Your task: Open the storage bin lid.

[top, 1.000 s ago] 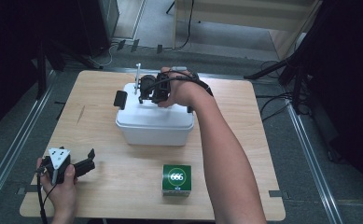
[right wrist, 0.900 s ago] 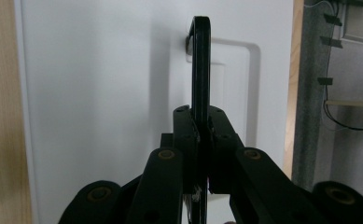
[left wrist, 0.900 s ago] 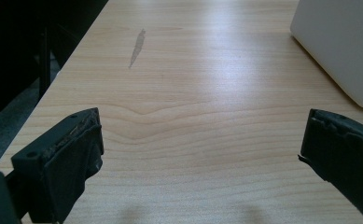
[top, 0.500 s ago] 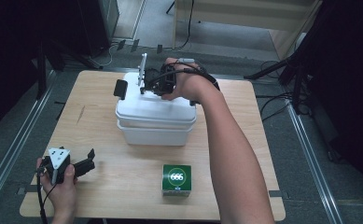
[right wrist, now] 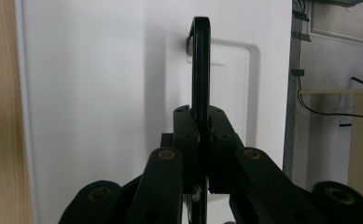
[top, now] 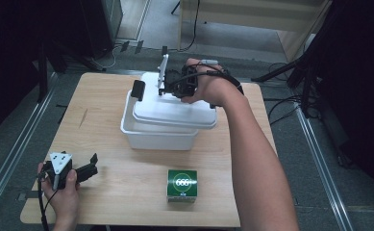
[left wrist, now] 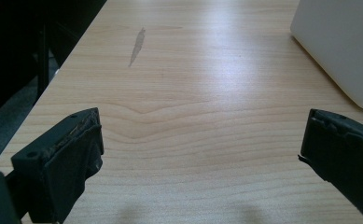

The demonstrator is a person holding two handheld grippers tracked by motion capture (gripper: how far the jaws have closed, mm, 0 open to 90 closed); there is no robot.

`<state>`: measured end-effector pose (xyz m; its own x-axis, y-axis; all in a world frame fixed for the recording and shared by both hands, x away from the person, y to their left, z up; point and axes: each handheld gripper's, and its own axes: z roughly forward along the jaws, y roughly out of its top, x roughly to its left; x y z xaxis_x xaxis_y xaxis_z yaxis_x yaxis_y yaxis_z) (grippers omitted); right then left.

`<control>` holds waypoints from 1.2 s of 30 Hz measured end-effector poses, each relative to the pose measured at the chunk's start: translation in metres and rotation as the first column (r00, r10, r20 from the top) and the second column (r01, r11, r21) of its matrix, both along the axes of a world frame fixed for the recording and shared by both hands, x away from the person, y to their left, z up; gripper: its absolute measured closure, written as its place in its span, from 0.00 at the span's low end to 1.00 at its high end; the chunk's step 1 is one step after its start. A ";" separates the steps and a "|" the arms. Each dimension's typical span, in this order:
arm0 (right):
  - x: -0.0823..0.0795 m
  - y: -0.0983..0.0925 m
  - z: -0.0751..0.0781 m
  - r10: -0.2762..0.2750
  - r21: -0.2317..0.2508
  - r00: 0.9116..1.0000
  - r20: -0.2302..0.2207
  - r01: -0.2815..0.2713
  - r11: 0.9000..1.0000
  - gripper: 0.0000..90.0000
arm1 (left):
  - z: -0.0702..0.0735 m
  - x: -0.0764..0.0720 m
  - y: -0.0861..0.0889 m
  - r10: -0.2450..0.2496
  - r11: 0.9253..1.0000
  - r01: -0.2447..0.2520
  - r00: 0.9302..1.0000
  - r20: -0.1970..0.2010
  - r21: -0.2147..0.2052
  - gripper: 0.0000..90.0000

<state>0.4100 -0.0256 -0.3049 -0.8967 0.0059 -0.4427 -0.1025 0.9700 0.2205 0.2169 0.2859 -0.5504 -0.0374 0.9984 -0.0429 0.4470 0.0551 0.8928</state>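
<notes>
High overview, two close gripper views

A wooden table (top: 103, 96) stands on grey floor (top: 21, 144); a far wooden cabinet (top: 252, 19), dark room left and right.

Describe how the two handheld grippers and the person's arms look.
Both grippers are black, each with two blocky jaws on linked bars joined by round pivots. The left gripper carries a grey three-cornered plate with dark dots on top, and a thin black cable trails from it past the wrist. The right gripper has black cabling over the hand and a black band at the wrist. Both forearms are bare, with no sleeves.
</notes>
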 end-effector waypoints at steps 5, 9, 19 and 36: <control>-0.003 -0.017 0.004 -0.017 0.000 1.000 0.005 0.017 1.000 0.95 | 0.000 0.000 0.000 0.001 1.000 -0.001 1.000 0.003 -0.002 0.00; -0.005 -0.032 0.005 -0.049 -0.001 0.999 0.003 0.049 0.999 0.95 | 0.000 0.000 0.000 0.001 1.000 -0.001 1.000 0.003 -0.001 0.00; -0.006 -0.064 0.000 -0.088 0.007 0.996 0.001 0.088 0.996 0.95 | 0.000 0.000 0.000 0.000 1.000 0.000 1.000 0.003 0.001 0.00; -0.009 -0.115 -0.007 -0.157 0.014 0.987 -0.017 0.157 0.987 0.95 | 0.000 0.000 0.000 -0.001 1.000 0.001 1.000 0.003 0.006 0.00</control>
<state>0.4014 -0.1411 -0.3118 -0.8907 0.1542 -0.4276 0.0547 0.9702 0.2360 0.2167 0.2855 -0.5504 -0.0364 0.9987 -0.0368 0.4445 0.0492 0.8944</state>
